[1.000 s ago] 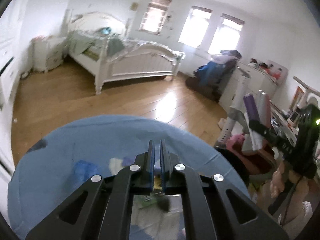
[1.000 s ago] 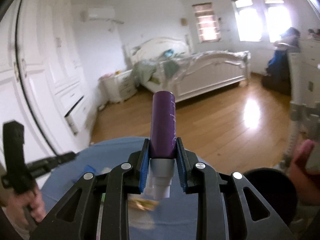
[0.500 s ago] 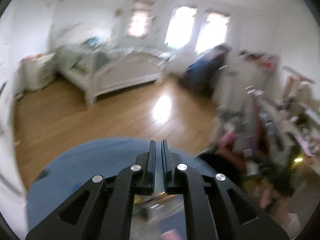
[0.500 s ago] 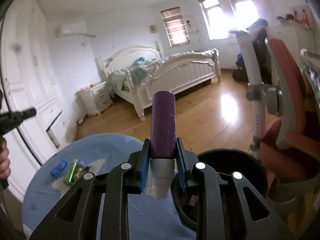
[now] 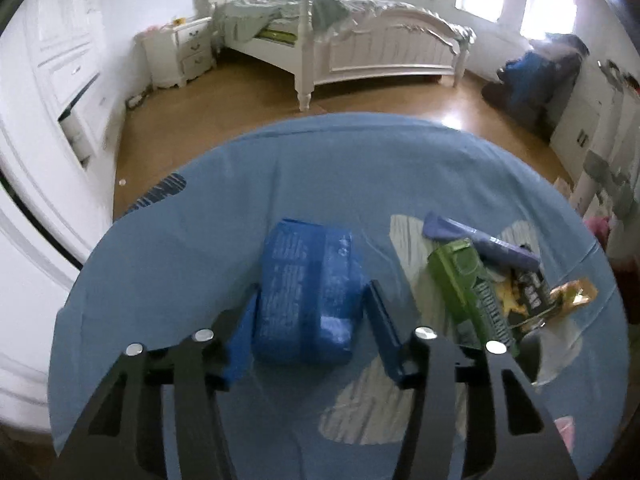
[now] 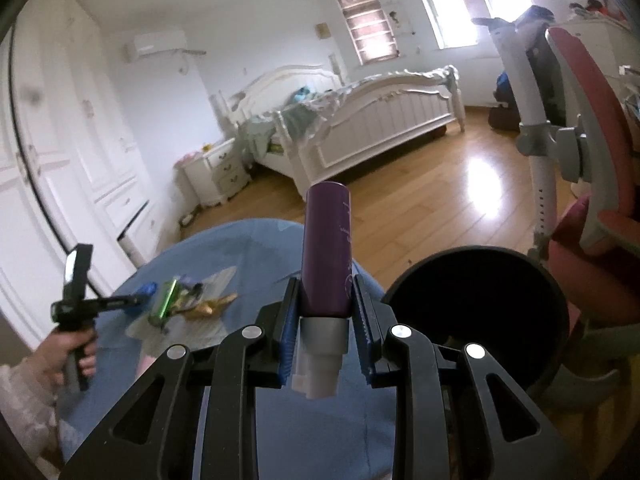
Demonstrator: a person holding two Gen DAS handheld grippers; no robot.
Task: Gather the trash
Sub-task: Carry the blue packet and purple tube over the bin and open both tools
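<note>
My left claw (image 5: 312, 320) has dropped to the desk (image 5: 200, 240), jaws opening w/ blue packet (image 5: 306, 292) between them, not gripped yet. Right claw (image 6: 325, 312) stays clamped on purple bottle (image 6: 326, 248); black bin (image 6: 476, 312) just right of it, so drop-off's next.

The left gripper (image 5: 310, 328) points down at a blue-clothed table (image 5: 200, 248), its jaws opening around a blue packet (image 5: 306, 292) that lies between them; to the right lies a green wrapper (image 5: 470, 294) among other wrappers. A white bed (image 5: 360, 40) stands far across the wooden floor (image 5: 208, 120).
</note>
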